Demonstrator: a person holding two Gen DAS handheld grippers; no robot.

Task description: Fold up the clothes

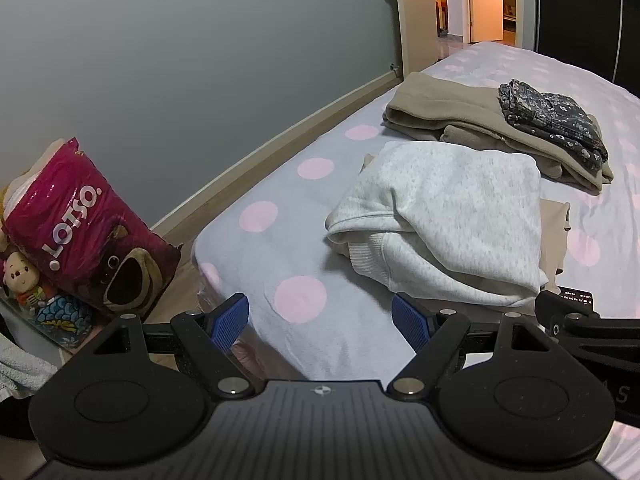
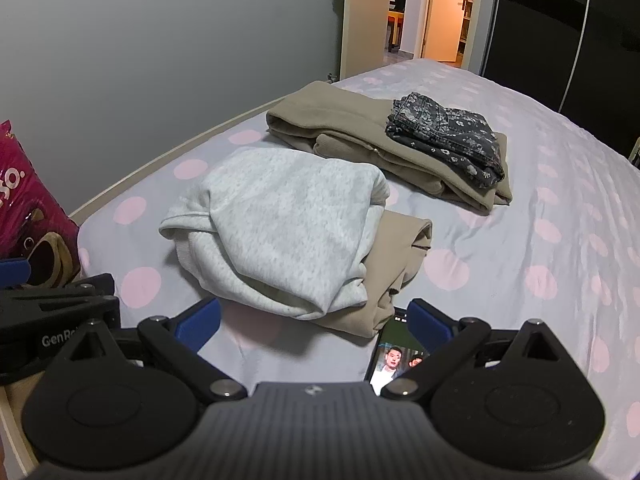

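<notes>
Two grippers hover over the near edge of a bed [image 2: 520, 184] with a grey sheet dotted in pink. The left gripper [image 1: 320, 320] has its blue-padded fingers spread wide with nothing between them; the right gripper [image 2: 316, 320] is equally wide and empty. Just ahead of both lies a folded light grey sweatshirt [image 2: 280, 224], resting on a folded beige garment [image 2: 400, 264]. Farther back sits a folded tan sweater [image 2: 344, 128] with a dark floral piece [image 2: 448, 136] stacked on top. A phone [image 2: 386, 360] with a lit screen lies beside the beige garment, near the right gripper. Left of the bed stands a pink bag [image 1: 80, 224] reading "LOTSO", beside a small plush toy [image 1: 20, 280]. The left gripper's body, seen from the right wrist view, shows the partial lettering "GenRo".
</notes>
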